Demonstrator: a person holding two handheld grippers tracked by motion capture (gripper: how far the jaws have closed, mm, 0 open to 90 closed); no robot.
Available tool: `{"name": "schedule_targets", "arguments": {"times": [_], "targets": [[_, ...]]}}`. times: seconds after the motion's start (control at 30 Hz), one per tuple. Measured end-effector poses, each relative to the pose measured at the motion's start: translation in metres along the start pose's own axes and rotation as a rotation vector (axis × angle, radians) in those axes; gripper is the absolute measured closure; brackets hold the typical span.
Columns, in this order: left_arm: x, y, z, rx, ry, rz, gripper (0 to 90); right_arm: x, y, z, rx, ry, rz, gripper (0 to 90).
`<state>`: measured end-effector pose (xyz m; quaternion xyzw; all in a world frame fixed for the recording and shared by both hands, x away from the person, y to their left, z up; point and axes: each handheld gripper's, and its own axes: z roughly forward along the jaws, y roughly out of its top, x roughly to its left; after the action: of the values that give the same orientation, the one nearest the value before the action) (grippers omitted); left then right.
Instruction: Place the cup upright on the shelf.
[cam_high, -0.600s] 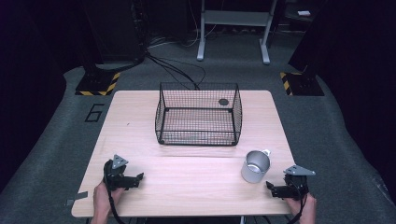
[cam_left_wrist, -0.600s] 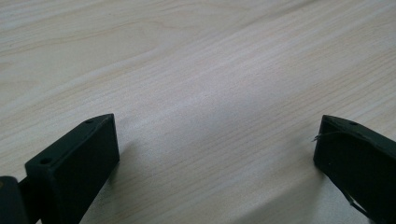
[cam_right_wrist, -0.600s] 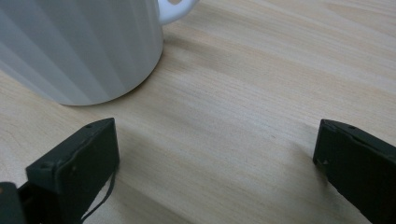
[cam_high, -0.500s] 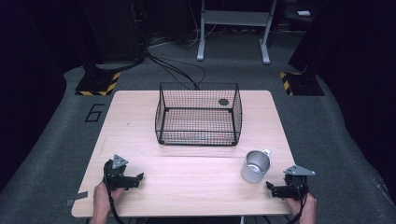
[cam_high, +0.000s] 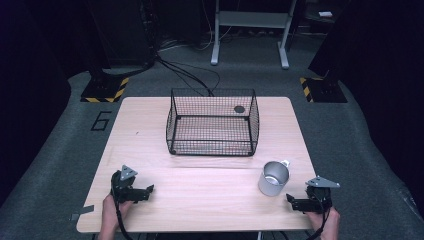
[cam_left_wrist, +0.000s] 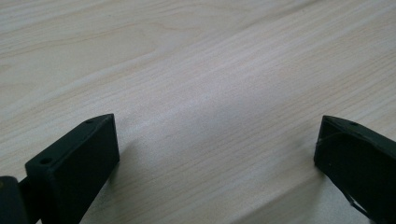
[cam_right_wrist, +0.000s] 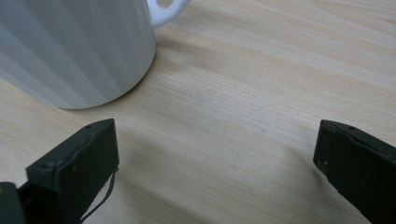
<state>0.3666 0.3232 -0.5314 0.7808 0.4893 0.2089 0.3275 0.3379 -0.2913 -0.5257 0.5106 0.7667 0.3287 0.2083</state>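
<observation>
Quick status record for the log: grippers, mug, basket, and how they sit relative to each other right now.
left gripper: open, low over bare table, holding nothing
right gripper: open, holding nothing, jaws pointing toward the mug
mug: upright on the table, empty as far as visible, handle on its far side, apart from the right gripper
wire basket: mid-table, beyond the mug, holding no items; a small dark disc shows at its far right corner
table: light wood

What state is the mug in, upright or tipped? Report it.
Upright. The mug stands on its base on the table, open mouth up in the high view; its wall rises straight from the wood.
</observation>
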Motion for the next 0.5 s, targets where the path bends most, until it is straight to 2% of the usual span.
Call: {"name": "schedule_targets", "arguments": {"times": [0.23,0.27,0.4,0.5], "targets": [[0.0,0.0,0.0,-0.002,0.001,0.001,0.1,0.005,0.006,-0.016,-0.03,0.029,0.003,0.0],[0.0,0.0,0.0,-0.002,0.001,0.0,0.0,0.005,0.008,-0.018,-0.041,0.033,-0.012,0.0],[0.0,0.0,0.0,-0.002,0.001,0.0,0.1,0.01,0.016,-0.029,-0.069,0.05,-0.017,0.0],[0.0,0.0,0.0,-0.002,0.001,0.0,0.1,0.017,0.028,-0.041,-0.099,0.08,-0.037,0.0]]}}
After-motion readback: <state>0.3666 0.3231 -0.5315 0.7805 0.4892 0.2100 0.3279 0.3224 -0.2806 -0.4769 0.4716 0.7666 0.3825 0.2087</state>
